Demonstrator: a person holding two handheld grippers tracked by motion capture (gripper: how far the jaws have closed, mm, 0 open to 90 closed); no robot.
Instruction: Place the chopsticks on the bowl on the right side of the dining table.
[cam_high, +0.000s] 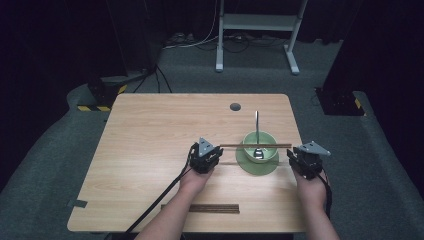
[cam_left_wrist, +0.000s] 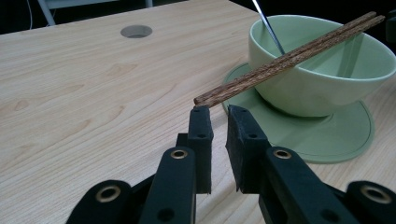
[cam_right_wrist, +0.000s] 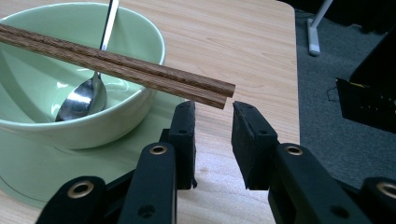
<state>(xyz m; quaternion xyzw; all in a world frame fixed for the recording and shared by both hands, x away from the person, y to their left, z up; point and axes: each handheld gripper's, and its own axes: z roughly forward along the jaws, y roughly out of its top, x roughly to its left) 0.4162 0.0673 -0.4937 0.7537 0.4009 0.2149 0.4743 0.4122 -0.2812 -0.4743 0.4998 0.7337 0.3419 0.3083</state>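
A bowl (cam_high: 259, 144) is set on a saucer (cam_high: 250, 165) at the centre right of the worktop (cam_high: 150, 150). Chopsticks (cam_high: 255, 146) are laid across the bowl's rim, and a spoon (cam_high: 257, 135) is stood inside it. A second pair of chopsticks (cam_high: 214, 208) is placed near the lower edge.

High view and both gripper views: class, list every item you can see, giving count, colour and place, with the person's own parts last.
Table: one, light wood, centre.
Bowl: one, pale green, on the saucer.
Saucer: one, green, under the bowl.
Spoon: one, silver, inside the bowl.
Chopsticks: one pair, brown, across the bowl's rim.
Dark strip: one, brown, near table edge.
Hole: one, grey, far table edge.
White frame: one, on floor behind.
Left gripper: black, jaws apart, empty, at the chopsticks' end.
Right gripper: black, jaws apart, empty, at the other end.
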